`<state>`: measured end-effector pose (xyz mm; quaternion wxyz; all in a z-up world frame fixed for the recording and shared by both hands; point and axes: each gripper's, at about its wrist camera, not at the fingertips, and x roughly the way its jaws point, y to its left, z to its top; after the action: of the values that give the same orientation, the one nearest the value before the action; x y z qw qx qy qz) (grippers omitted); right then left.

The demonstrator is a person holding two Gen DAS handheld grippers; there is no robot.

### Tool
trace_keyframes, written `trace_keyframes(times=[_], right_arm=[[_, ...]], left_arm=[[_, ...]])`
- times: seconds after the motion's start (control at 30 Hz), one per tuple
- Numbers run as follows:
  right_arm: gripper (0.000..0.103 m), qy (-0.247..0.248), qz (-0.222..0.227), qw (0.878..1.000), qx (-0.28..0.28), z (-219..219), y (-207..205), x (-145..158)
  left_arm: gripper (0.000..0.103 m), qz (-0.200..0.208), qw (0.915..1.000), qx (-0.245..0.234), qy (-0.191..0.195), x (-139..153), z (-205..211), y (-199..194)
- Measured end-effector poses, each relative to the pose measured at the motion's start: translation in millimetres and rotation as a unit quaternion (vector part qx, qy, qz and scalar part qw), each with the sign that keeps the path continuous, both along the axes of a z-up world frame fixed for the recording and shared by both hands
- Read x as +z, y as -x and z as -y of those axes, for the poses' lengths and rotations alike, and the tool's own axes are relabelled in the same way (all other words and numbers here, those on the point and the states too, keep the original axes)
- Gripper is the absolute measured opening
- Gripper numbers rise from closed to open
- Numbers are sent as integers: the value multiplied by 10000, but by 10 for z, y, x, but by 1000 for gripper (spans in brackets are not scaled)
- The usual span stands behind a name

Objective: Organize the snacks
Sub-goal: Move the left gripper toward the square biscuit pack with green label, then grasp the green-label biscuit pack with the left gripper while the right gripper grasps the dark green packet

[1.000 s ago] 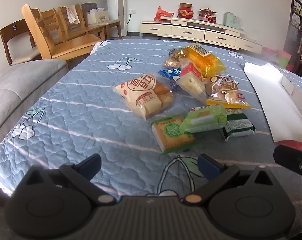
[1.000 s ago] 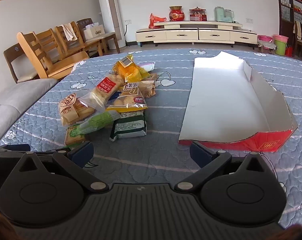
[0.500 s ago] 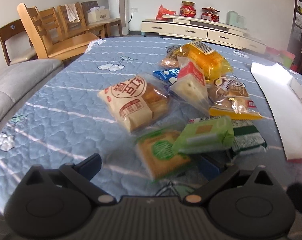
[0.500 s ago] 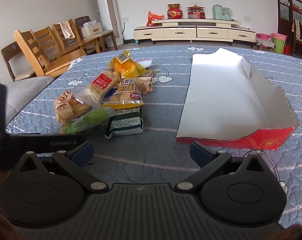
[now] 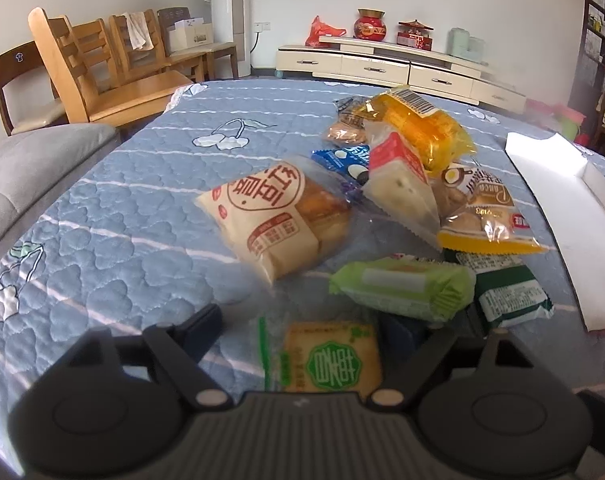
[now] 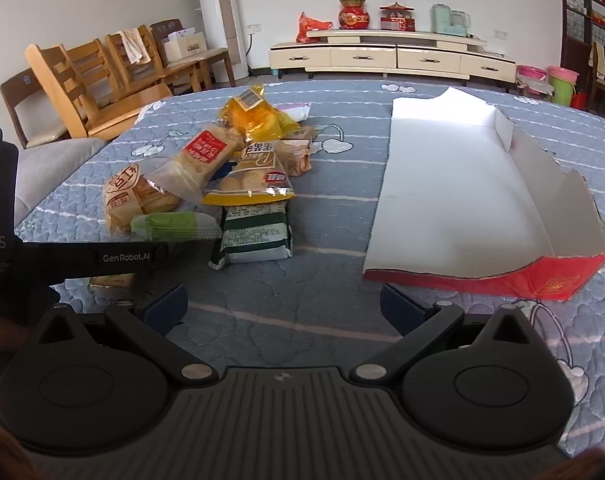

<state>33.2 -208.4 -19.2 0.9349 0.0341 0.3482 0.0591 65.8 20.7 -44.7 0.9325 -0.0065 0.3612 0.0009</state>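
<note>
Snacks crowd the blue quilt [image 5: 114,236]. The left gripper [image 5: 302,330] has its jaws spread around the green-labelled cracker pack [image 5: 330,360], with the light green packet [image 5: 402,284] at one o'clock, just beside it. The right gripper [image 6: 282,308], jaws spread and holding nothing, hovers over bare quilt; the cardboard tray [image 6: 550,280] lies at one o'clock, its near red edge close.

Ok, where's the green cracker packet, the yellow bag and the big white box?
green cracker packet [image 5: 331,360], left wrist view, on its round green logo.
yellow bag [image 5: 422,130], left wrist view, on its orange middle.
white box [image 6: 458,184], right wrist view, on its bare white floor.
</note>
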Motion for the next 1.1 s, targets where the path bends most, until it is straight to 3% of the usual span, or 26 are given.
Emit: trace_keyframes(times=[0.27, 0.47, 1.1], right_arm=[[103, 65, 1, 10000, 51, -23, -20, 3], [103, 54, -26, 10000, 73, -43, -20, -11], [103, -71, -10, 10000, 21, -34, 19, -1]], left_arm=[[90, 49, 9999, 103, -95, -5, -194, 182], [91, 75, 9999, 115, 65, 75, -368, 341], [97, -4, 9997, 204, -132, 147, -267, 450]])
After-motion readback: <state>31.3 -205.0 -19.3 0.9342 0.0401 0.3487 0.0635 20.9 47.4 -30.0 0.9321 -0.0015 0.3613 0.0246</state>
